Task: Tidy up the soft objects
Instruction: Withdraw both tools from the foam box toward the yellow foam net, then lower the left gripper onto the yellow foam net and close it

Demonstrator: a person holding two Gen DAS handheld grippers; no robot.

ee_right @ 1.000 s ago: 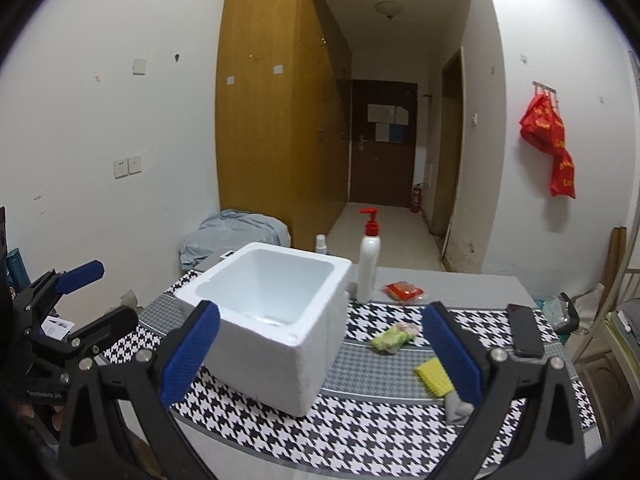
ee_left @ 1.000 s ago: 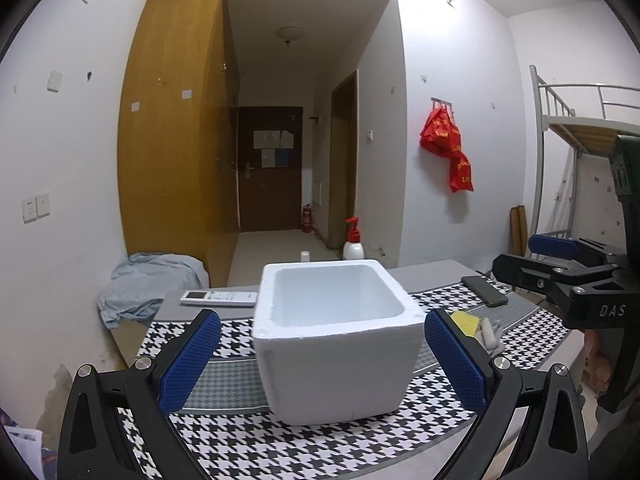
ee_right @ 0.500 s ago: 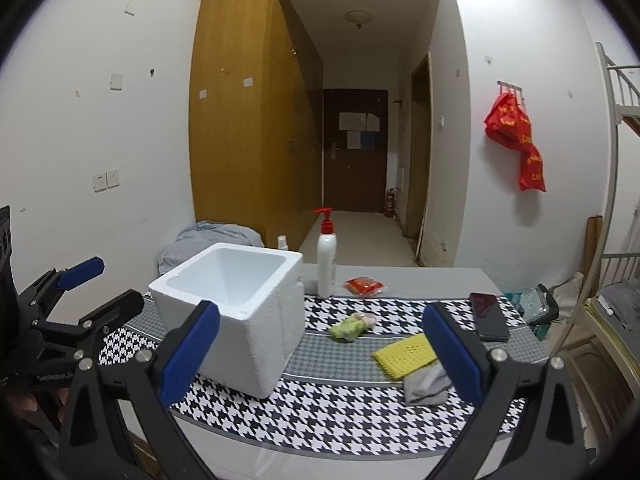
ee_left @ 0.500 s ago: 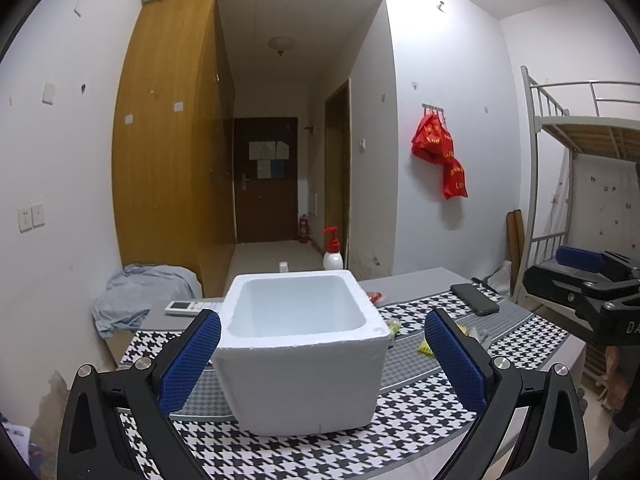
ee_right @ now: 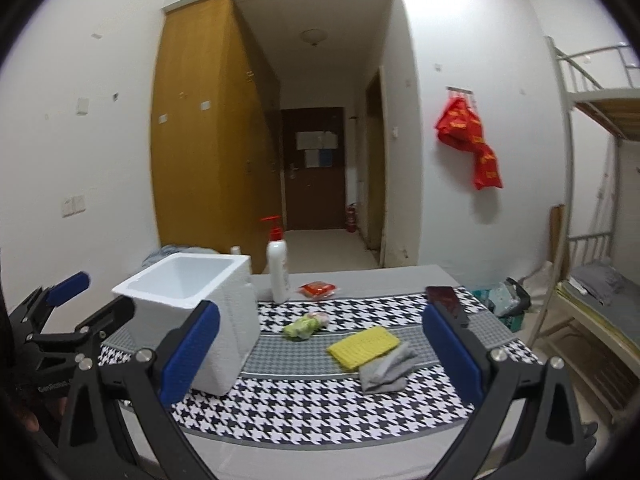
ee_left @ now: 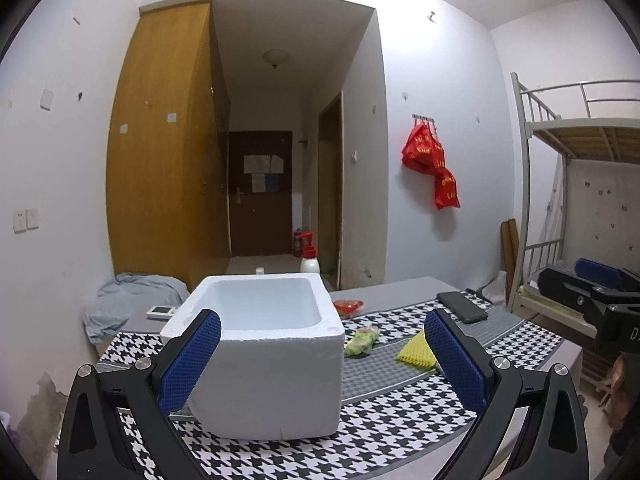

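1. Left wrist view: my left hand-held gripper (ee_left: 320,356) hangs above the near edge of the table (ee_left: 400,432), jaws spread wide and holding nothing. The white foam box (ee_left: 264,356) stands upright just ahead, mouth up and seemingly unfilled. To its right lie a green soft toy (ee_left: 362,341) and a yellow knitted cloth (ee_left: 416,354). I judge the task barely begun: nothing is picked yet

2. Right wrist view: my right hand-held gripper (ee_right: 318,354) is likewise fully open and unloaded, aimed at the soft things. The yellow cloth (ee_right: 364,346) lies flat, its long axis running from near left to far right; a grey cloth (ee_right: 386,368) touches its near right edge, crumpled, pointing roughly the same way. The next move calls for descending on one cloth, pinching across its short side, then carrying it left to the box (ee_right: 192,308)
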